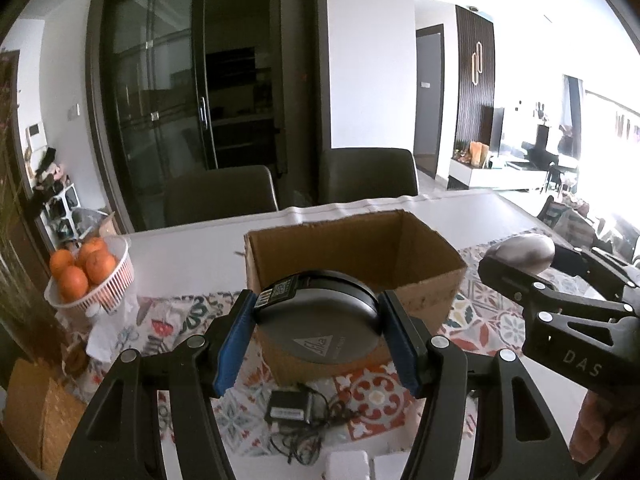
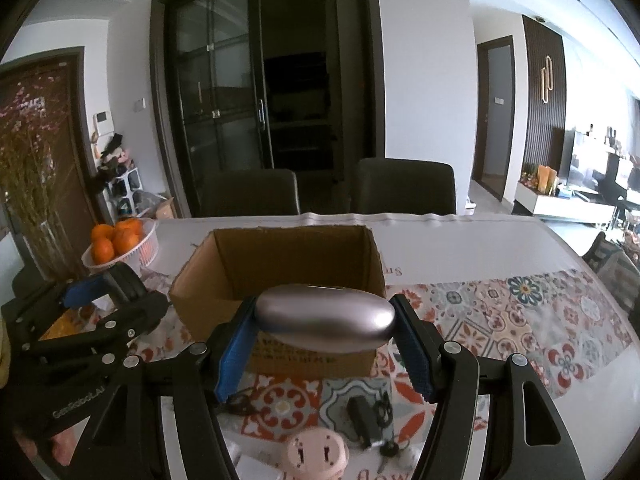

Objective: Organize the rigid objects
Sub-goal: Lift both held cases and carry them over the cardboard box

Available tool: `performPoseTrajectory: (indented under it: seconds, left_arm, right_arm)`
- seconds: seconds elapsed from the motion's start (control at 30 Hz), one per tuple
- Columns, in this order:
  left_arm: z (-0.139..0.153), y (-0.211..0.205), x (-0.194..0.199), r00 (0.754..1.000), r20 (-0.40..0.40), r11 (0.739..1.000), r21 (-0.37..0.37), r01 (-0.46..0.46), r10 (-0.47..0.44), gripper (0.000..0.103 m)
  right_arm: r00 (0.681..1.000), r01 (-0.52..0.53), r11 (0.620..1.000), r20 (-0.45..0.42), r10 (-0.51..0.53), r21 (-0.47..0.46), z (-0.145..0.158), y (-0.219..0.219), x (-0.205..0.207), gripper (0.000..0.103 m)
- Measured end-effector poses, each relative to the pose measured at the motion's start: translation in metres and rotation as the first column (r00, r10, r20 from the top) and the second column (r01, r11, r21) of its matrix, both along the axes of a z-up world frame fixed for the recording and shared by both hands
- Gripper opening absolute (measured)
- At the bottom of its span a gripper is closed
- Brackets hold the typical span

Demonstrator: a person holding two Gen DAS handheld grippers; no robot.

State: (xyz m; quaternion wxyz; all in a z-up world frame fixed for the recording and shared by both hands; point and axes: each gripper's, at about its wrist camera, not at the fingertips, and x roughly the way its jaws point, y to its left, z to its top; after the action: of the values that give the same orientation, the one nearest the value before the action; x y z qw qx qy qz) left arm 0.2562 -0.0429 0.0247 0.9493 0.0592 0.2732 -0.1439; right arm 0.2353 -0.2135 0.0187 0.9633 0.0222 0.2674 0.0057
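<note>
My left gripper (image 1: 318, 312) is shut on a flat round dark grey device (image 1: 316, 320) with a label on top, held in the air just in front of an open cardboard box (image 1: 424, 248). My right gripper (image 2: 324, 318) is shut on a smooth mauve oval case (image 2: 326, 320), also raised before the same cardboard box (image 2: 200, 272). In the left wrist view the right gripper (image 1: 524, 264) shows at the right with the oval case (image 1: 524, 254). The left gripper's blue pad (image 2: 86, 292) appears at the left of the right wrist view.
A white basket of oranges (image 1: 116, 280) stands left of the box. A black adapter with cable (image 1: 288, 408) lies on the patterned runner (image 2: 520, 320) below the grippers, beside a pink round object (image 2: 316, 456) and keys (image 2: 388, 450). Two dark chairs (image 2: 404, 188) stand behind the table.
</note>
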Motion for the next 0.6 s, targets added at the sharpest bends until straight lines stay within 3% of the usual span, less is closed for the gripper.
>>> performPoseTrajectory:
  seconds: [0.3,0.6]
  left_arm:
    - [0.009,-0.011,0.040,1.000,-0.006,0.999,0.044,-0.005,0.005,0.061]
    - [0.004,-0.017,0.086,0.993,-0.116,0.999,0.035,-0.011,0.015,0.061]
  right_arm:
    - [0.999,0.000,1.000,-0.039,-0.001,-0.022,0.006,-0.005,0.040,0.066]
    - [0.986,-0.038,0.999,-0.162,0.039,0.011,-0.005,-0.012,0.093,0.066]
